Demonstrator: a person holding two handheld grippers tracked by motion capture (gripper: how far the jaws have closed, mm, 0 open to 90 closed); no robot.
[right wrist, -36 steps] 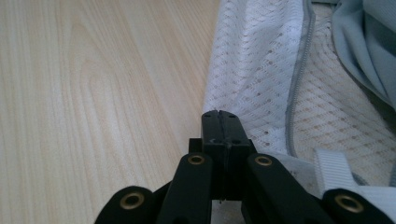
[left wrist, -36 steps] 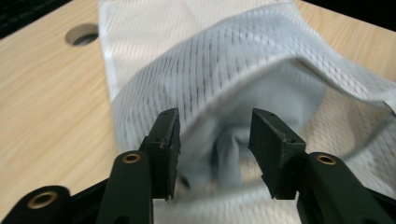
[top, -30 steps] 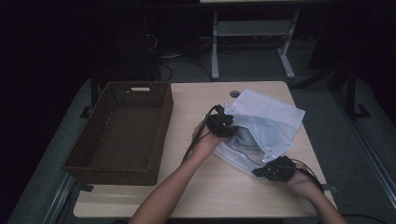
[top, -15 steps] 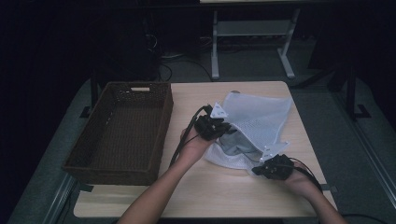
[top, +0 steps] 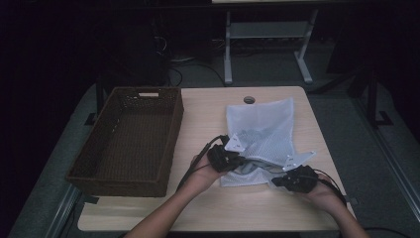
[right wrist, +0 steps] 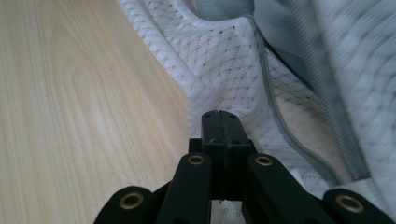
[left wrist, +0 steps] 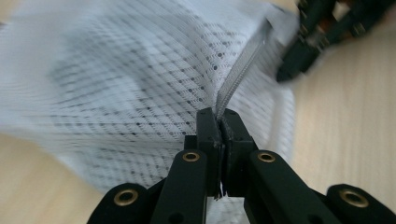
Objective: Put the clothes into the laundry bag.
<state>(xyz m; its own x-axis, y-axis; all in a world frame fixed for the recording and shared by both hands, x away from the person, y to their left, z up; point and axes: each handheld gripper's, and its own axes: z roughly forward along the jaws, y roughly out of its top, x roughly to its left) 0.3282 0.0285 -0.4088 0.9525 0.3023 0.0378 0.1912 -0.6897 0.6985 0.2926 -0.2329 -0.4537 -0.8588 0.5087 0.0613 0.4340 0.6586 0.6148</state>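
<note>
A light wooden table [top: 198, 208] in a dark room bears a brown wicker basket [top: 128, 139]. The left gripper [left wrist: 219, 122] and the right gripper [right wrist: 220, 122] each clamp jaws onto the white mesh bag [top: 265, 134], whose contents are unclear.

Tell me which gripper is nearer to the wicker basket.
Left. The left gripper pinches the mesh bag's zipper edge just right of the wicker basket; the right gripper grips the bag's near corner, farther right.

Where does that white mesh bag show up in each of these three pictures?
High view: the white mesh bag lies on the table's right half, beside the wicker basket.
Left claw view: it fills the upper left, its grey zipper edge pinched in the left claw.
Right claw view: it covers the upper right.
Shared landmark: the grey zipper edge.
</note>
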